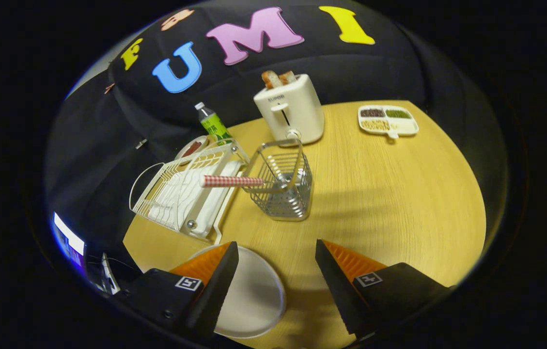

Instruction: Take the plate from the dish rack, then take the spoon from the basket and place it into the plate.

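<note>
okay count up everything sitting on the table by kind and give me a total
Plate, by the open gripper fingers: 1
Dish rack: 1
Wire basket: 1
Spoon, red-checked handle, in the basket: 1
Toaster: 1
Bottle: 1
Divided tray: 1
Total: 7

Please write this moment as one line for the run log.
gripper: open, empty | plate: on table, out of rack | spoon: in basket | next: spoon

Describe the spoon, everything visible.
The spoon shows a red-and-white checked handle, lying nearly level, leaning on the wire basket's rim and poking out over the dish rack. Its bowl end sits inside the basket, hard to make out. It lies beyond the open gripper, untouched.
</note>
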The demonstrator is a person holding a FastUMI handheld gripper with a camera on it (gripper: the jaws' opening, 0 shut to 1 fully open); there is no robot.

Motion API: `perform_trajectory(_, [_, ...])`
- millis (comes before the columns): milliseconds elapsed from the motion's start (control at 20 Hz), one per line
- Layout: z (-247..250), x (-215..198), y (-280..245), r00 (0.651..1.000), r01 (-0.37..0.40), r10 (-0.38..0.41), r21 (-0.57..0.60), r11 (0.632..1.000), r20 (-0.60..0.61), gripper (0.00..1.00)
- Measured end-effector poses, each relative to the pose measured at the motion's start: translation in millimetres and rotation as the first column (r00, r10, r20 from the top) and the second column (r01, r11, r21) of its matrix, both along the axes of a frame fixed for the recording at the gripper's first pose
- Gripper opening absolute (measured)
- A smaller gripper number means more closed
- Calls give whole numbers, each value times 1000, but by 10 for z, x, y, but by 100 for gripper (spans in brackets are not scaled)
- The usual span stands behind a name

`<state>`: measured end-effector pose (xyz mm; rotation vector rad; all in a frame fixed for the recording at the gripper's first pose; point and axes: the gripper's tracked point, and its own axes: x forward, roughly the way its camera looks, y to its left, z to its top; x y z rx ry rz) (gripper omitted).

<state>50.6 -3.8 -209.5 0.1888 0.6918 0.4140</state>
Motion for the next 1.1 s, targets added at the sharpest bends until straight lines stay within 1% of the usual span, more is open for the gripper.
perform_trajectory(100, [217, 18, 114, 994, -52, 55, -31, 998, 91, 98])
perform_trajectory(200, [392, 54, 269, 978, -106, 115, -59, 993, 174, 98])
perform_trajectory(300, [454, 112, 405, 957, -151, 173, -109, 982, 234, 98])
perform_trajectory(400, [441, 201, 525, 939, -182, 218, -154, 971, 267, 98])
perform_trajectory(450, [432, 263, 569, 933, -185, 228, -170, 968, 280, 98])
perform_trajectory(650, [379, 571, 636, 911, -160, 230, -221, 962, 341, 98])
perform_trajectory(900, [165, 811, 606, 907, -129, 228, -282, 951, 353, 98])
perform_trajectory(1000, [123, 841, 640, 907, -133, 230, -278, 951, 353, 94])
perform_trajectory(1100, [134, 891, 636, 902, -124, 227, -283, 951, 366, 86])
